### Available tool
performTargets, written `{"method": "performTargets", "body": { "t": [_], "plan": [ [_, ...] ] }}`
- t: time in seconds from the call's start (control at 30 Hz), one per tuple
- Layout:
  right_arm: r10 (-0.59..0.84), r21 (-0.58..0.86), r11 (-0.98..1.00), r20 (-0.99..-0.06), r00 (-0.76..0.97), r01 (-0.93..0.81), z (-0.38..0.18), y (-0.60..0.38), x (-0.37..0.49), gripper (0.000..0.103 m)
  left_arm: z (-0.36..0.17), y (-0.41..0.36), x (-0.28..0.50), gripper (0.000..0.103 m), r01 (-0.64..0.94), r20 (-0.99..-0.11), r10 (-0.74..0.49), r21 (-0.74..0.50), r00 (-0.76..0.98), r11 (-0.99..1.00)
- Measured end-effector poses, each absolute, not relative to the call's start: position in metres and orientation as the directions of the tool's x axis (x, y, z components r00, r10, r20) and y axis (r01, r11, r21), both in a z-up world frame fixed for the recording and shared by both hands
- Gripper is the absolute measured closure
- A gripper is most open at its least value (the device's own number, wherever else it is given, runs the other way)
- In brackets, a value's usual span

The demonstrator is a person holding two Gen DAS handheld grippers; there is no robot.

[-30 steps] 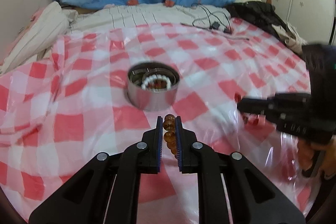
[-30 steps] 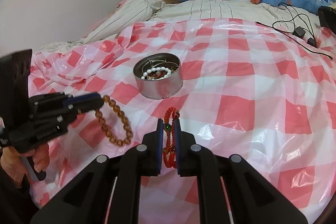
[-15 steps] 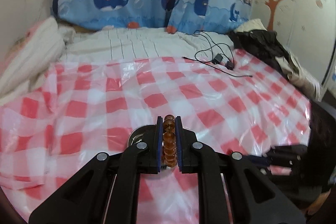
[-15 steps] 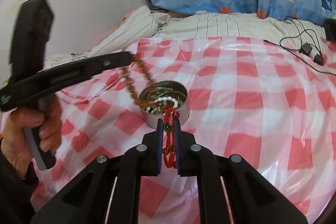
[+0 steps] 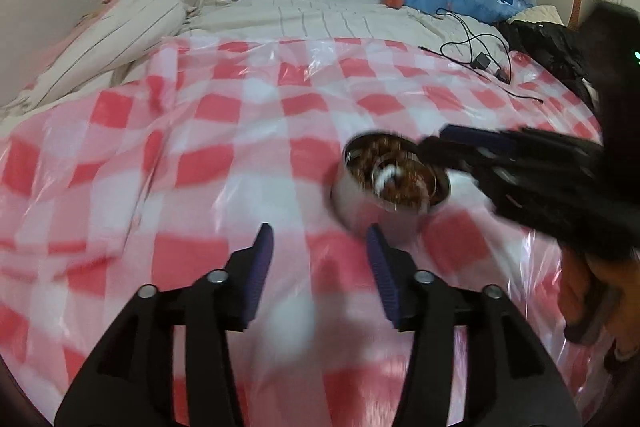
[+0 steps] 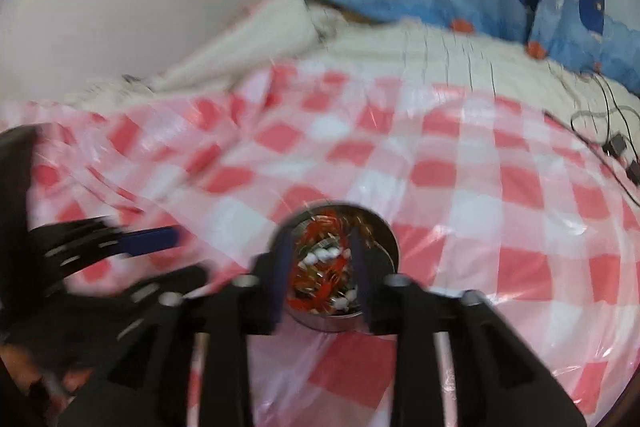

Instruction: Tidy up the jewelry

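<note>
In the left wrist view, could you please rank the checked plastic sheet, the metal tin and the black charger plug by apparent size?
1. checked plastic sheet
2. metal tin
3. black charger plug, though it lies farther from the camera, which shrinks it.

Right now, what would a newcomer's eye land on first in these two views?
The round metal tin full of beads, mid-bed on the red-and-white checked sheet. The right gripper hangs directly over it, jaws opening, with a red bead strand seen between them. The left gripper, also opening, is empty beside the tin.
</note>
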State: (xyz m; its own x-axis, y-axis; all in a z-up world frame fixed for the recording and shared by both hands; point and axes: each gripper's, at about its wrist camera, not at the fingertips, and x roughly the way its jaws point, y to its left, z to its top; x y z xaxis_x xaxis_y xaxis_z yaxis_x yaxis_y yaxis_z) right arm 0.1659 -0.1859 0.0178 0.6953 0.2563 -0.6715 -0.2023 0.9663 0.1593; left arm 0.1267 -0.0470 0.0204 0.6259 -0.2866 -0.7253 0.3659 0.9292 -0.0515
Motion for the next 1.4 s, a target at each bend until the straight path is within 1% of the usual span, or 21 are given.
{"method": "performTargets", "body": {
  "t": [0.1,0.17,0.2,0.27,0.3,0.33,0.37,0.4,0.47,0.57,0.63,0.7,0.8,0.9,1.03,1.23,1.4],
  "plan": [
    [0.261,0.181,0.965,-0.666,0.699,-0.188,0.019,-0.193,0.144,0.07,0.014,-0.05,0.105,0.049,0.389,-0.736,-0.271,-0.012,0.62,0.921],
    [0.246,0.158,0.969,-0.667,0.703,-0.189,0.021,-0.2,0.107,0.065,0.011,-0.057,0.09,0.041,0.395,-0.735,-0.238,0.045,0.635,0.918],
    [0.241,0.153,0.97,-0.672,0.7,-0.187,0.02,-0.203,0.09,0.061,0.012,-0.059,0.083,0.039,0.394,-0.73,-0.22,0.072,0.647,0.916],
    [0.221,0.138,0.975,-0.683,0.696,-0.175,0.017,-0.21,0.056,0.055,0.014,-0.062,0.072,0.028,0.38,-0.719,-0.192,0.108,0.668,0.919],
    [0.206,0.127,0.978,-0.684,0.699,-0.165,0.016,-0.213,0.043,0.047,0.015,-0.062,0.066,0.025,0.366,-0.71,-0.179,0.119,0.681,0.923],
    [0.179,0.111,0.984,-0.685,0.707,-0.141,0.014,-0.219,0.027,0.043,0.016,-0.062,0.062,0.018,0.353,-0.703,-0.168,0.126,0.691,0.927],
    [0.158,0.108,0.987,-0.683,0.713,-0.116,0.011,-0.225,0.016,0.042,0.016,-0.061,0.058,0.013,0.339,-0.694,-0.159,0.13,0.702,0.932],
    [0.14,0.124,0.989,-0.681,0.719,-0.075,0.006,-0.234,0.005,0.04,0.016,-0.061,0.055,0.011,0.328,-0.688,-0.15,0.134,0.71,0.935],
    [0.117,0.169,0.986,-0.696,0.709,0.004,-0.004,-0.251,-0.002,0.04,0.016,-0.062,0.054,0.007,0.308,-0.68,-0.124,0.156,0.723,0.939],
    [0.089,0.201,0.976,-0.707,0.702,0.079,-0.008,-0.268,0.005,0.039,0.012,-0.066,0.058,0.007,0.298,-0.677,-0.085,0.206,0.731,0.932],
    [0.077,0.216,0.97,-0.699,0.711,0.108,-0.008,-0.275,0.009,0.033,0.008,-0.066,0.063,0.007,0.292,-0.688,-0.065,0.219,0.723,0.931],
    [0.065,0.218,0.968,-0.703,0.708,0.127,-0.01,-0.278,0.013,0.032,0.008,-0.065,0.067,0.007,0.288,-0.7,-0.067,0.203,0.711,0.936],
    [0.09,0.246,0.96,-0.723,0.685,0.133,-0.016,-0.28,0.017,0.032,0.01,-0.066,0.069,0.007,0.292,-0.701,-0.093,0.17,0.707,0.941],
    [0.087,0.238,0.962,-0.73,0.678,0.132,-0.018,-0.277,0.017,0.031,0.01,-0.068,0.067,0.007,0.298,-0.698,-0.096,0.174,0.71,0.939],
    [0.072,0.215,0.968,-0.729,0.681,0.128,-0.017,-0.273,0.016,0.026,0.007,-0.069,0.068,0.007,0.3,-0.708,-0.09,0.177,0.7,0.938],
    [0.052,0.193,0.972,-0.733,0.679,0.135,-0.017,-0.272,0.016,0.025,0.008,-0.069,0.068,0.007,0.301,-0.71,-0.093,0.172,0.698,0.938],
    [0.021,0.156,0.978,-0.73,0.683,0.137,-0.015,-0.271,0.015,0.022,0.006,-0.068,0.069,0.007,0.289,-0.723,-0.079,0.172,0.687,0.942]
  ]
}}
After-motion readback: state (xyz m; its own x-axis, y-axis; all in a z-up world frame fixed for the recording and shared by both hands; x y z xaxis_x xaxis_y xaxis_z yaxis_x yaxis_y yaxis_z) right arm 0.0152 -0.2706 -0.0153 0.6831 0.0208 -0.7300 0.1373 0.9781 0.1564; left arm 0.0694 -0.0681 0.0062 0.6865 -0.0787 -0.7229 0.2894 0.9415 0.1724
